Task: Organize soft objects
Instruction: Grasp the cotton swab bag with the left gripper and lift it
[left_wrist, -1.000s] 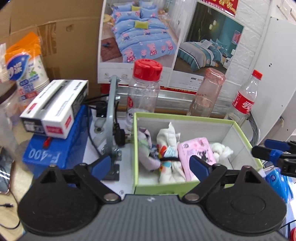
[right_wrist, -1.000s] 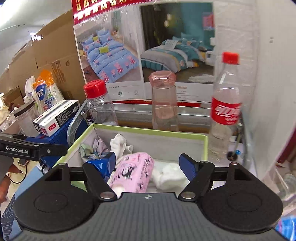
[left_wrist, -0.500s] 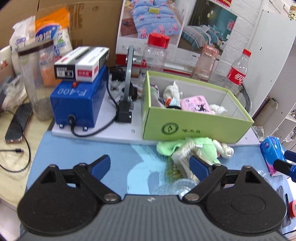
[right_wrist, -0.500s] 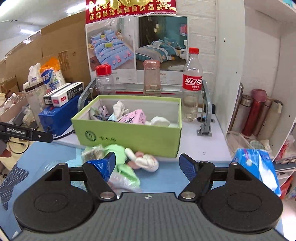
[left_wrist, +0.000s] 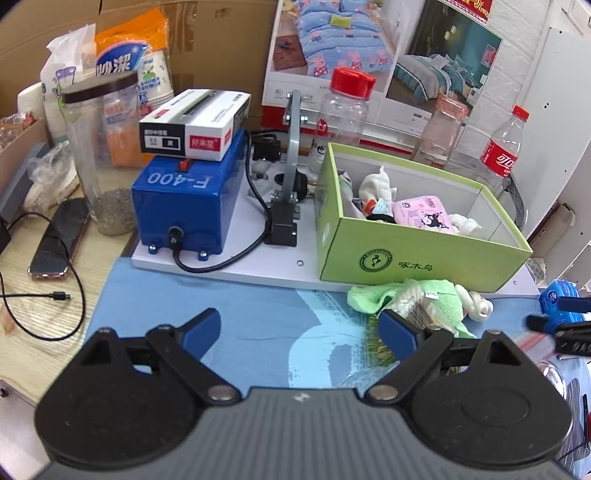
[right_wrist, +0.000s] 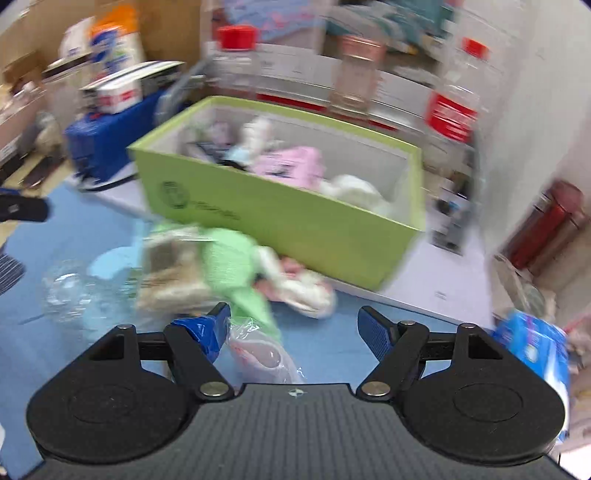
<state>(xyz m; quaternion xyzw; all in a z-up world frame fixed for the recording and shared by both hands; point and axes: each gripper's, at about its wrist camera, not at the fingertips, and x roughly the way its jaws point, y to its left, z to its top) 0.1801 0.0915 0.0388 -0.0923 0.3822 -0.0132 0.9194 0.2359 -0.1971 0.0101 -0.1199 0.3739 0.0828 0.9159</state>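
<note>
Sharp and steady, the left wrist view shows the left gripper (left_wrist: 301, 326) with jaws wide and empty over the blue mat (left_wrist: 258, 314). A blue box (left_wrist: 186, 206) reads "F-400". The green box (left_wrist: 417, 254) holds a pink pack (left_wrist: 421, 214); a green cloth (left_wrist: 406, 299) lies just before it.

Right wrist view, blurred: the right gripper (right_wrist: 293, 326) is spread, empty, over a clear bag (right_wrist: 258, 354), unseen from the left.

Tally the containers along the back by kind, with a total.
Red-capped jar: 1
Pink jar: 1
Cola bottle: 1
Tall dark-lidded jar: 1
Total: 4
</note>
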